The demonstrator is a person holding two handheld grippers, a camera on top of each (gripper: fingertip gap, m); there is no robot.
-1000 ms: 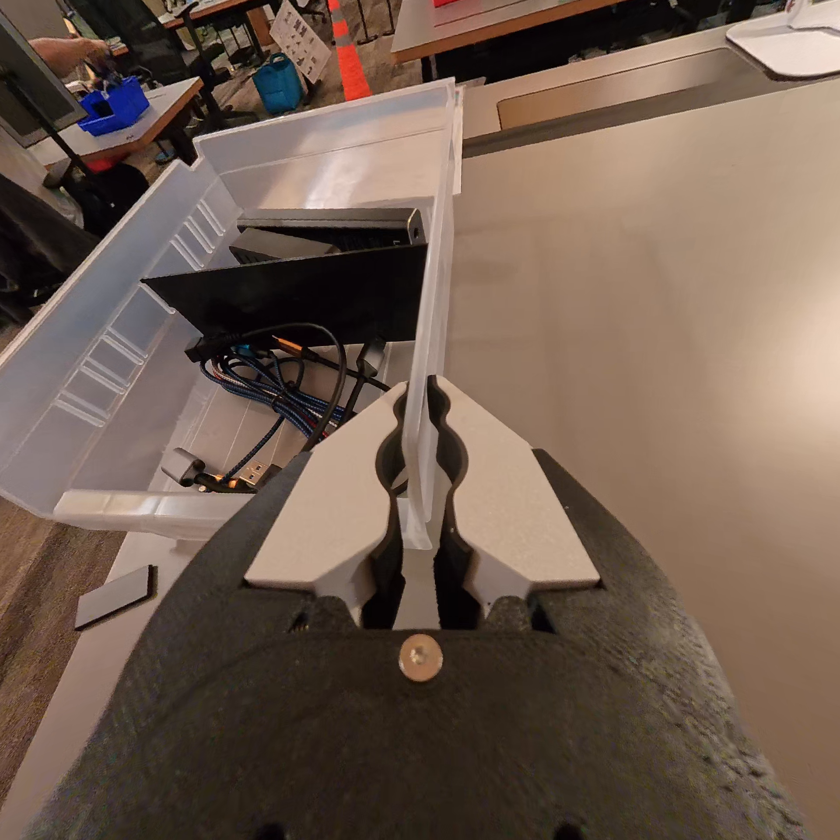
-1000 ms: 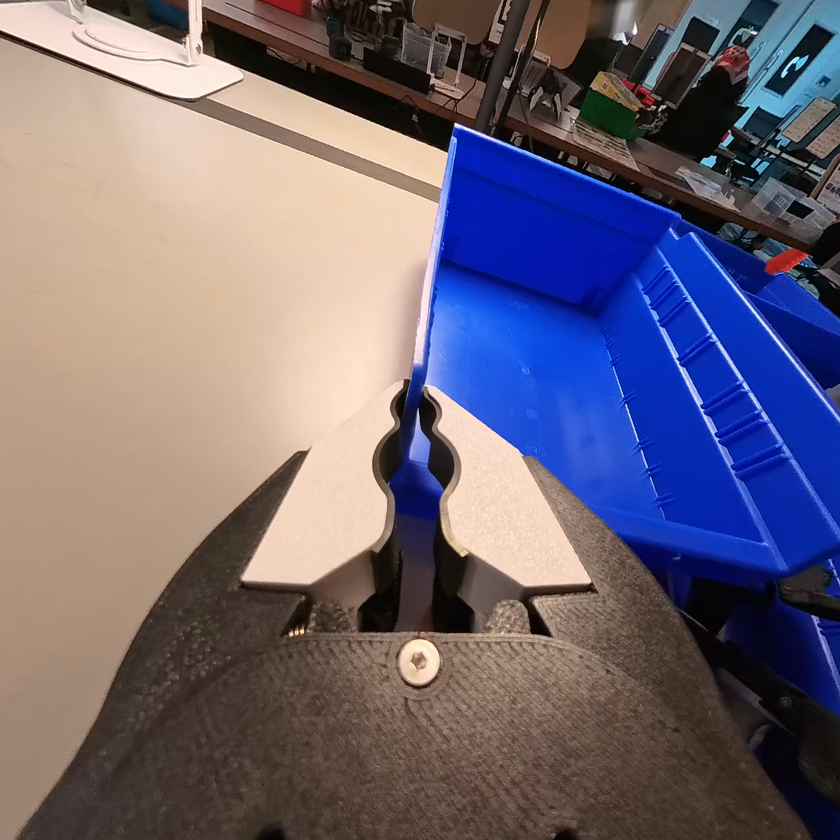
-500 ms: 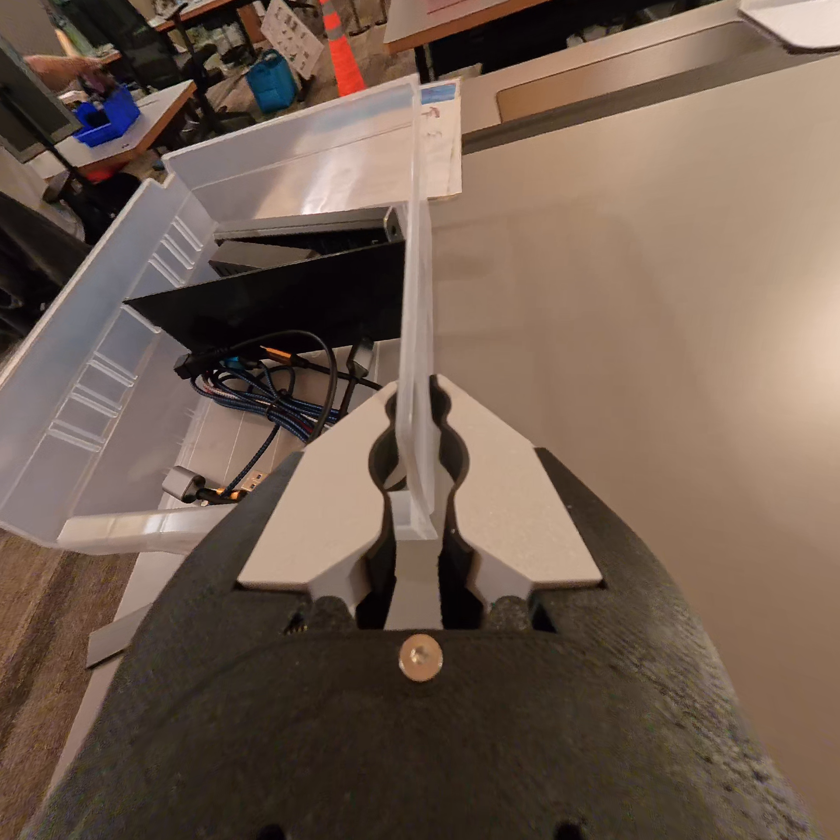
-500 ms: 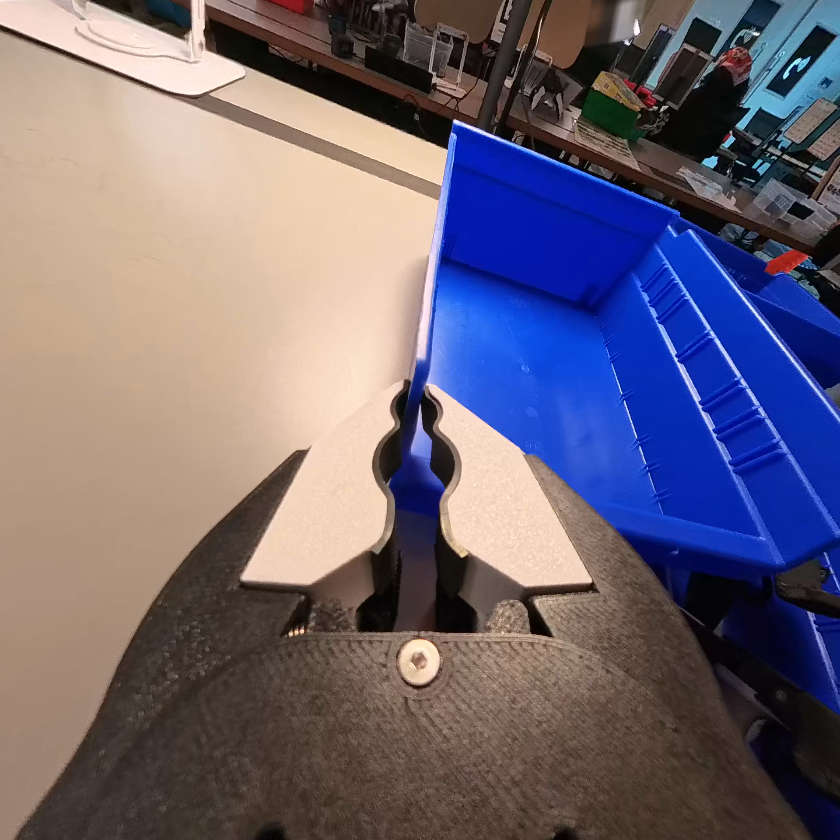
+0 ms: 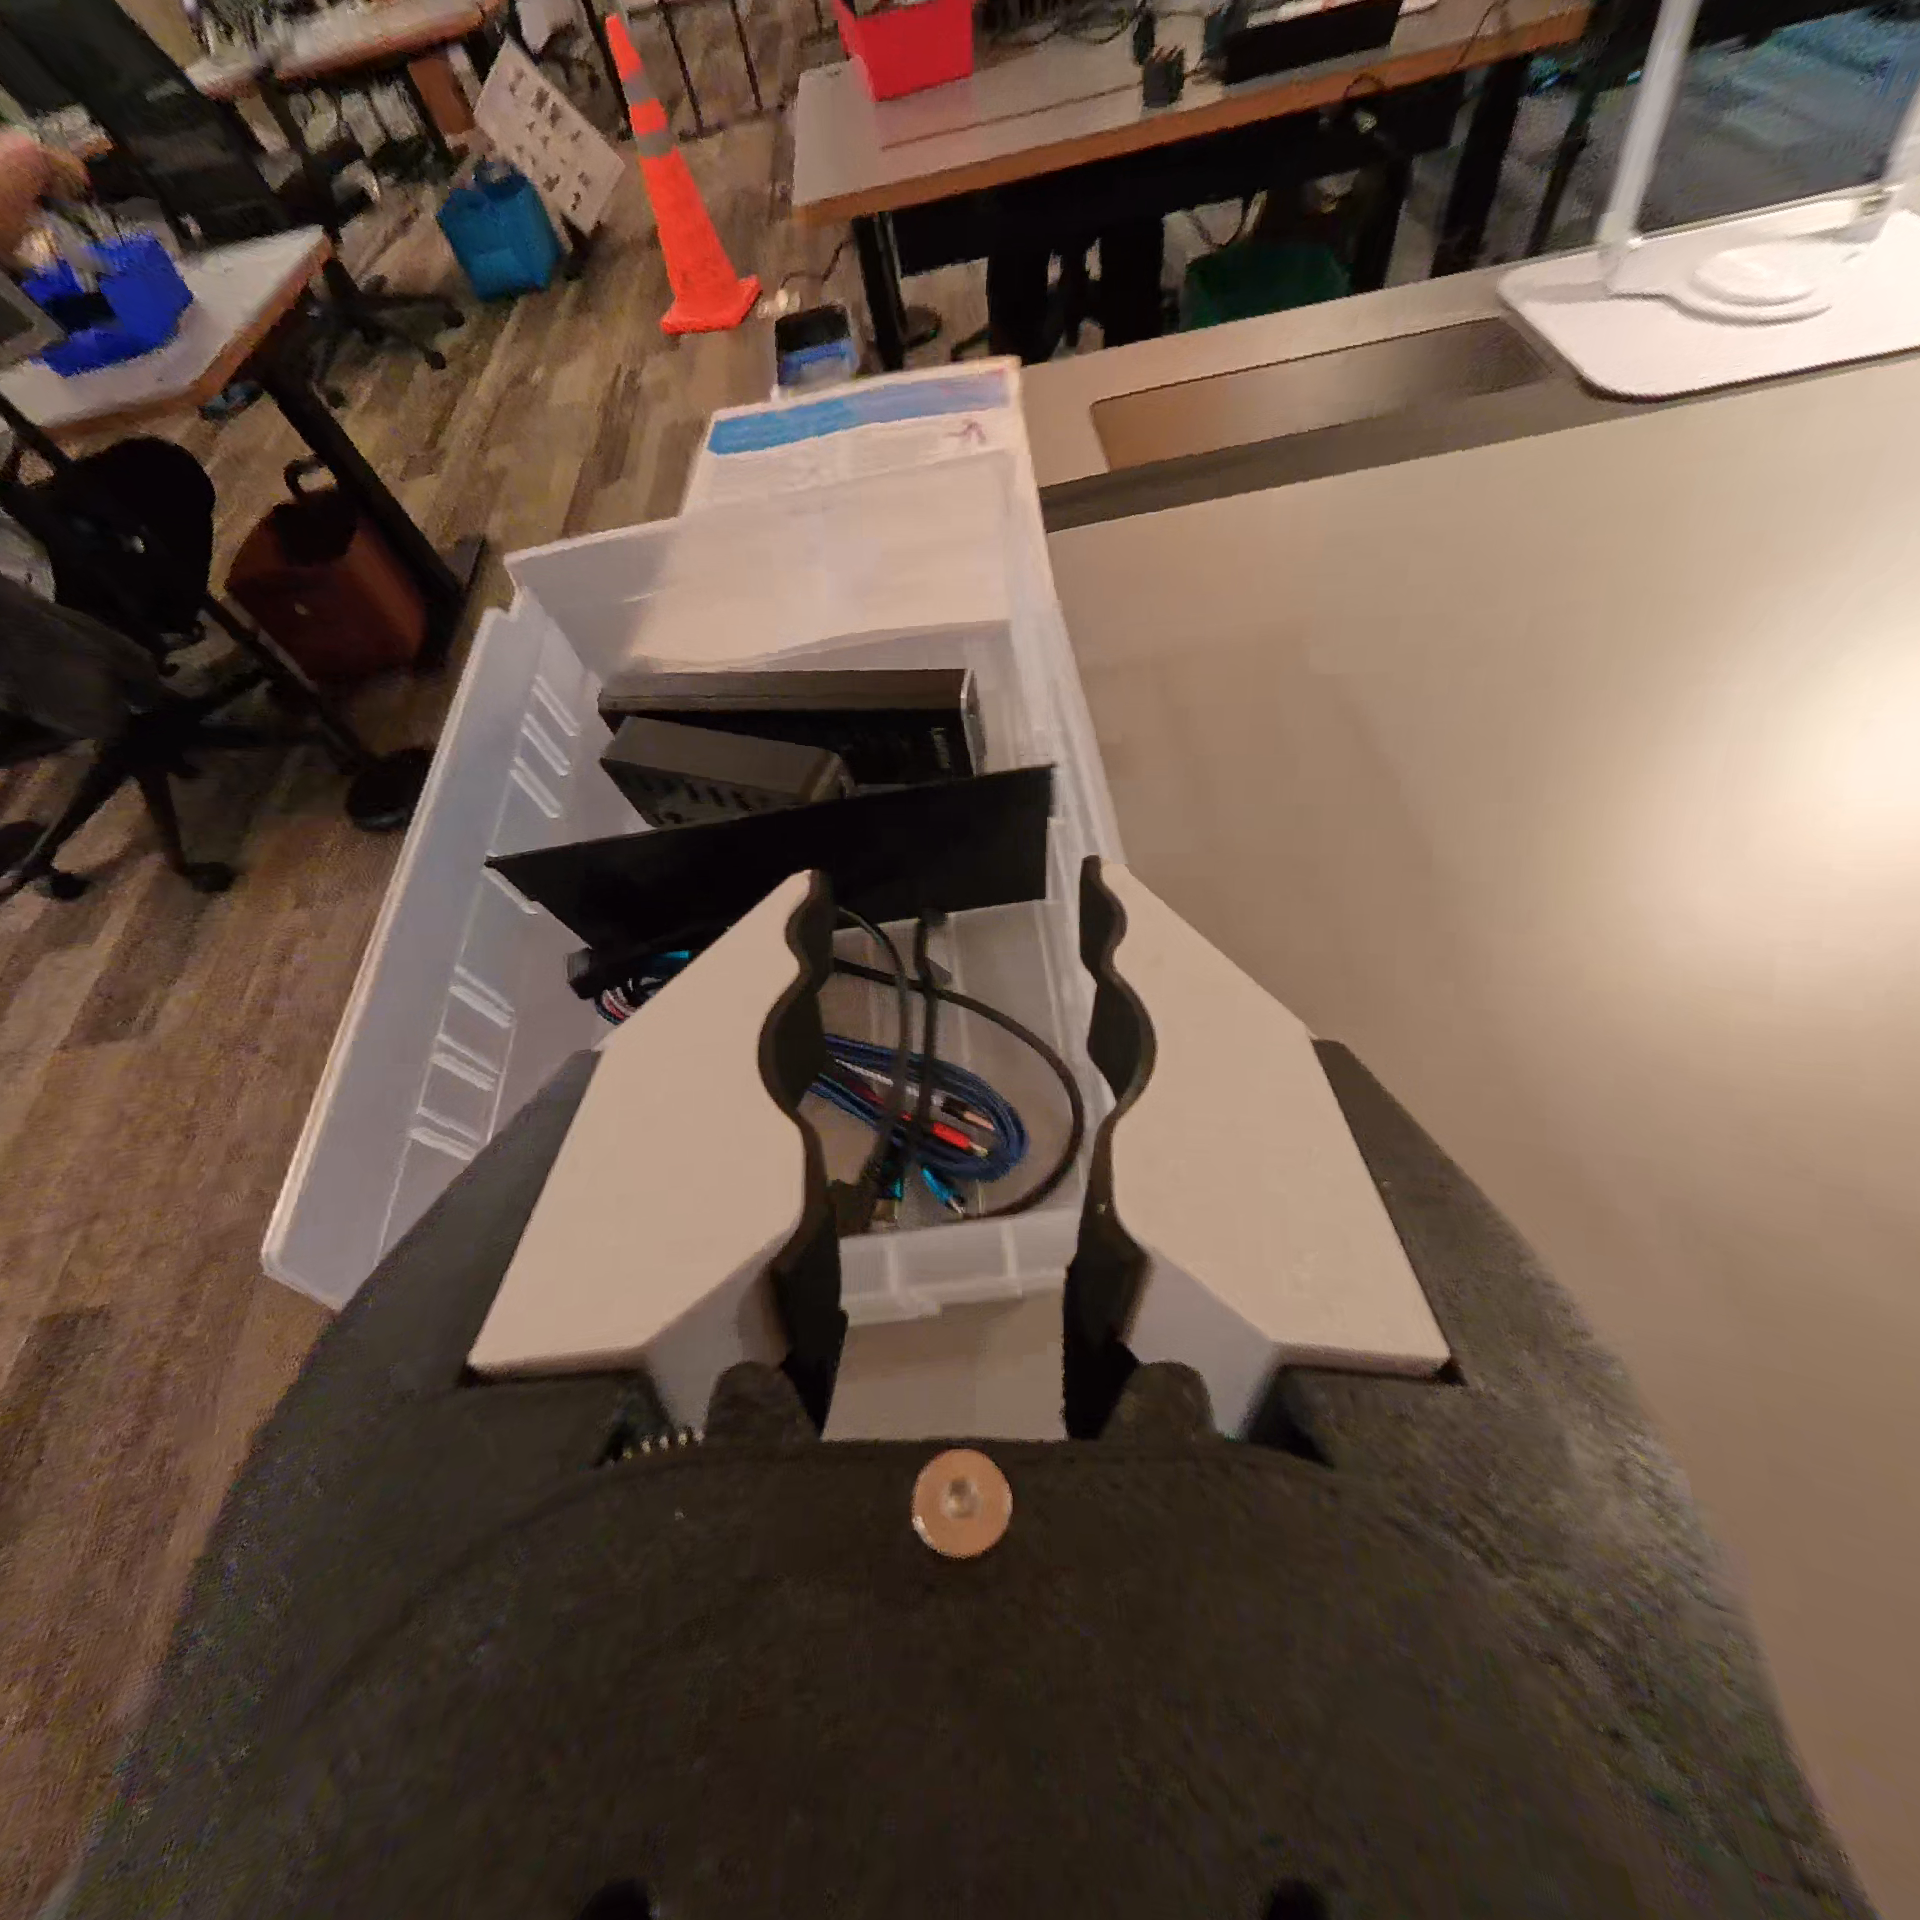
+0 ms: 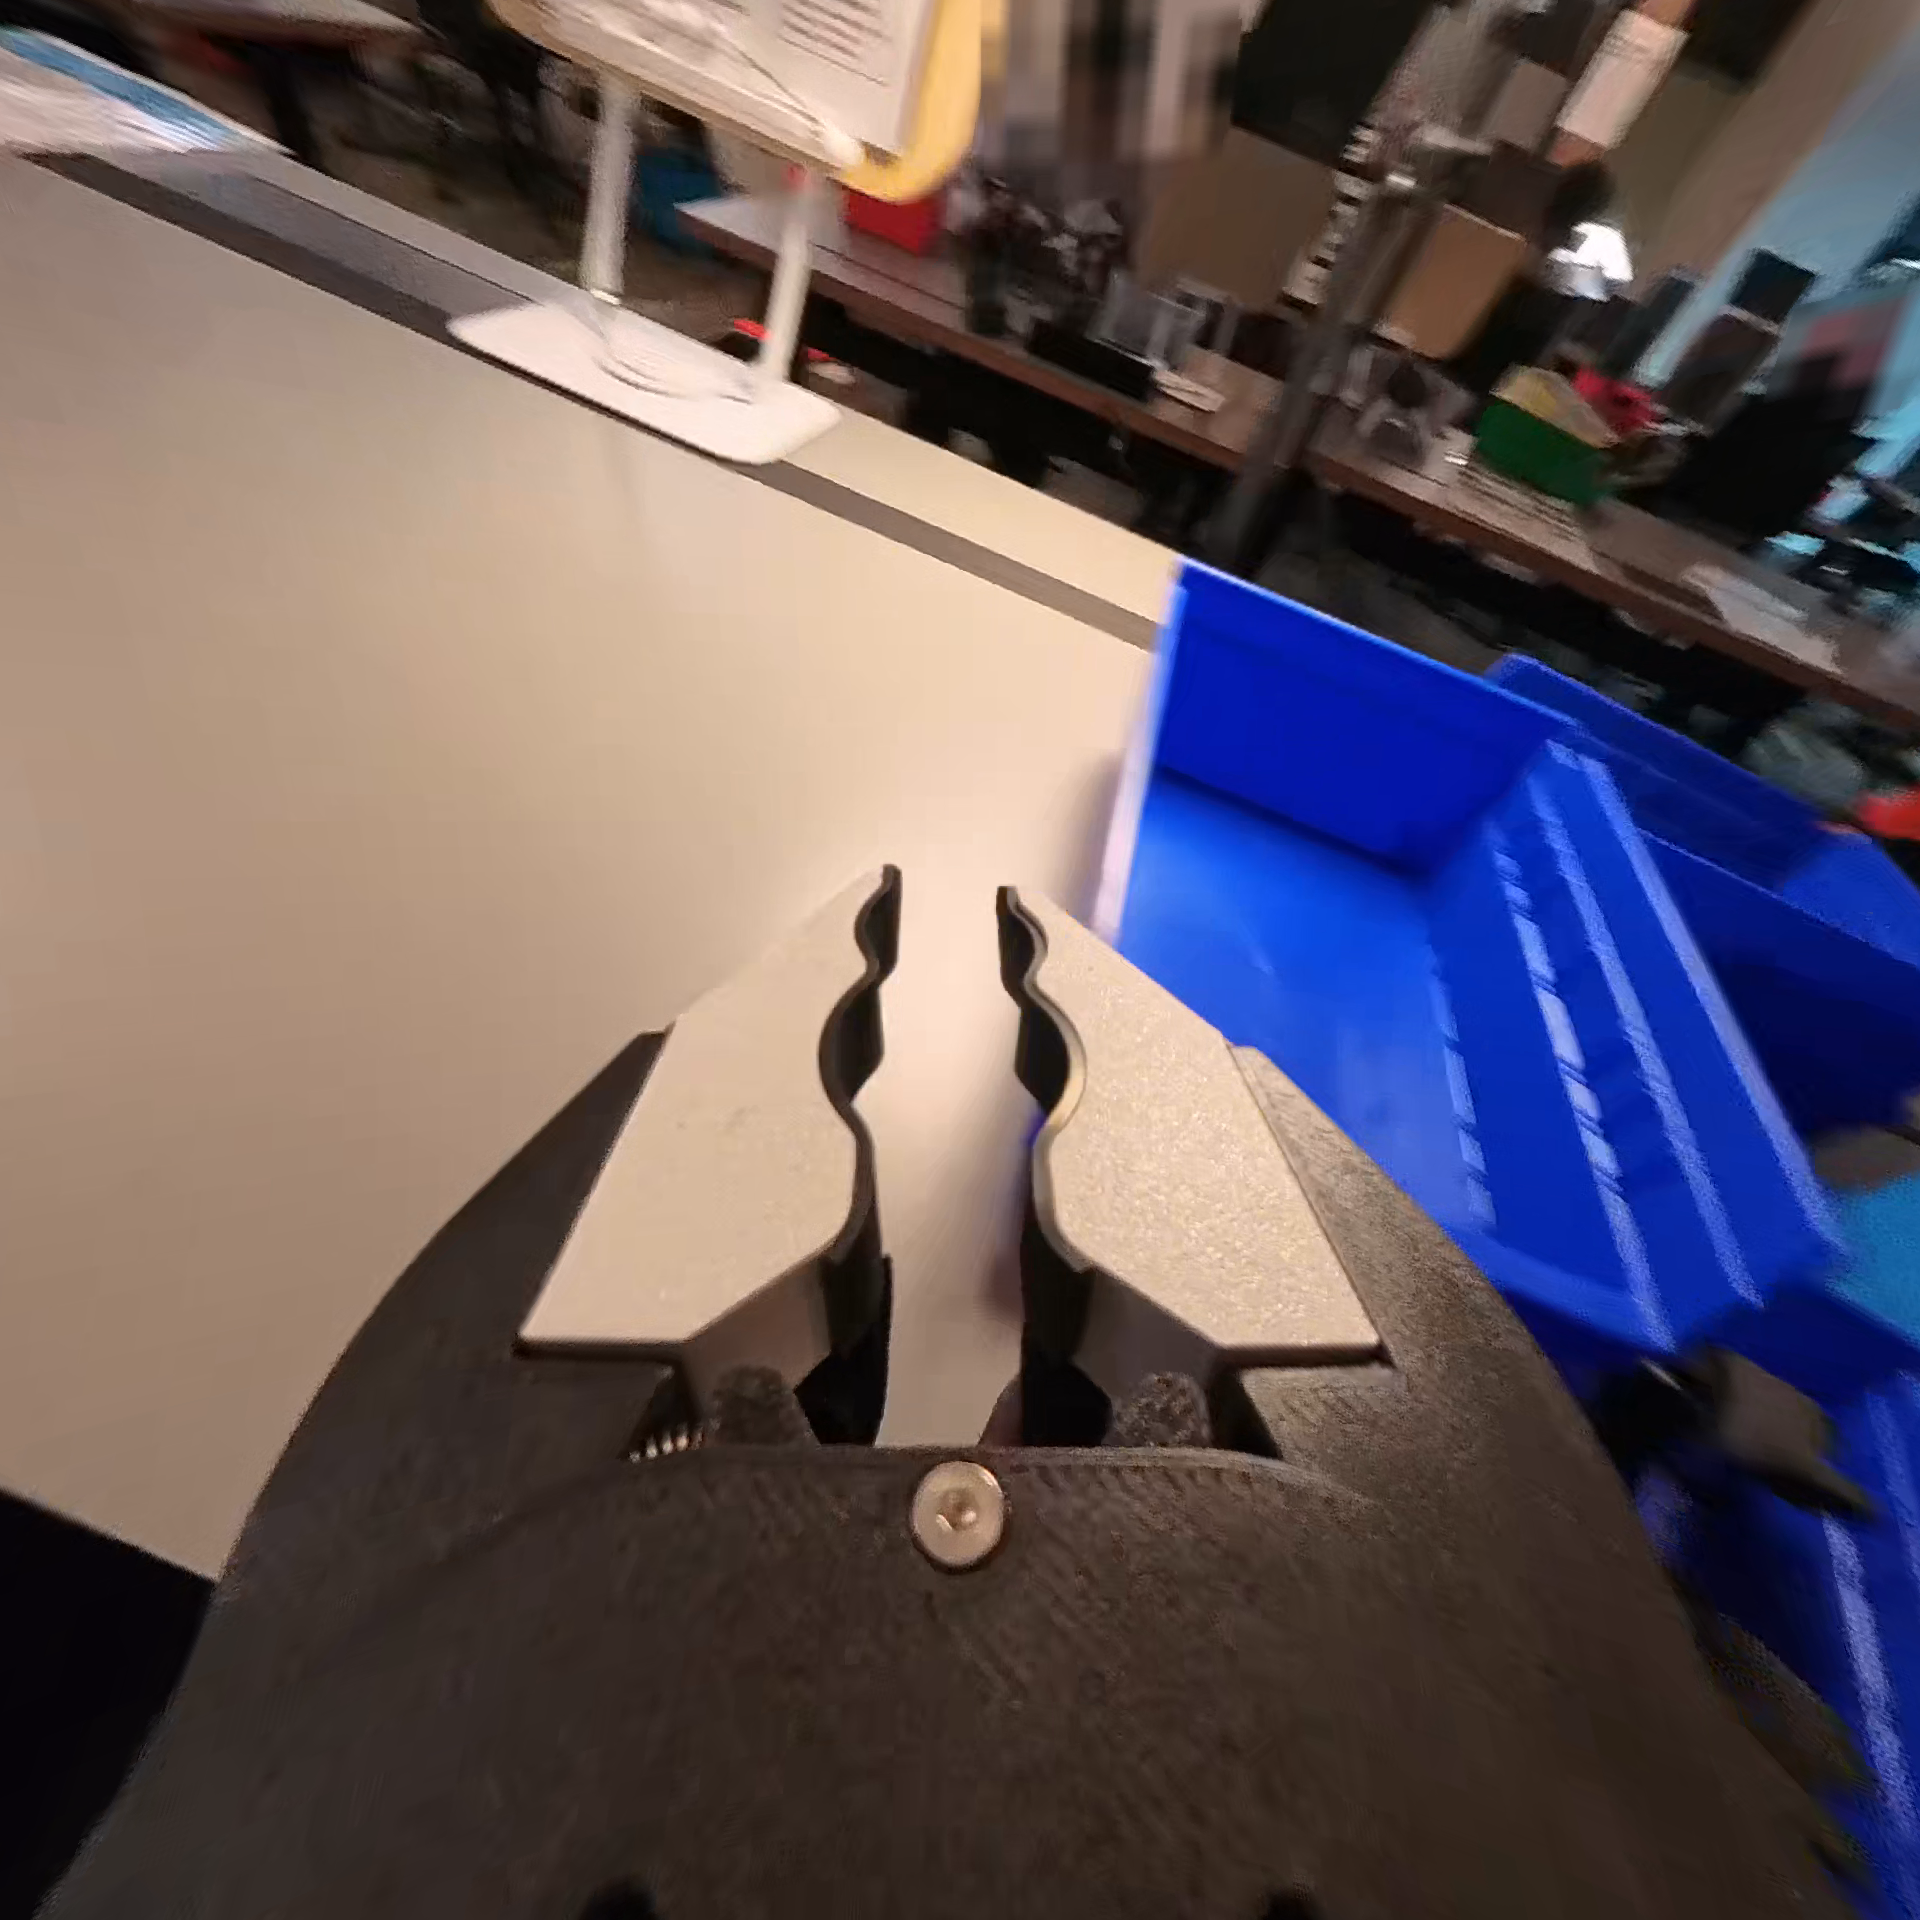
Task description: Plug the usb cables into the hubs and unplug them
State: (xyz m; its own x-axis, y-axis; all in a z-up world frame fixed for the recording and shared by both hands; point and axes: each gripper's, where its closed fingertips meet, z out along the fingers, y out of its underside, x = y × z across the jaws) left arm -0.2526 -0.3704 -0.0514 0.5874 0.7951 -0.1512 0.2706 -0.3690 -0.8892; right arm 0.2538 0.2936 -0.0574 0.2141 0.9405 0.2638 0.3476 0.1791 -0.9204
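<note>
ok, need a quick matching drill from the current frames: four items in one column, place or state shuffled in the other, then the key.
Items
1. cables
2. hubs
3. blue bin
4. left gripper

Place or state
A. empty, on the table
B. behind the black divider in the clear bin
C. open, above the clear bin
D. coiled at the near end of the clear bin

Pairs: 1-D, 2-B, 3-A, 4-C
</note>
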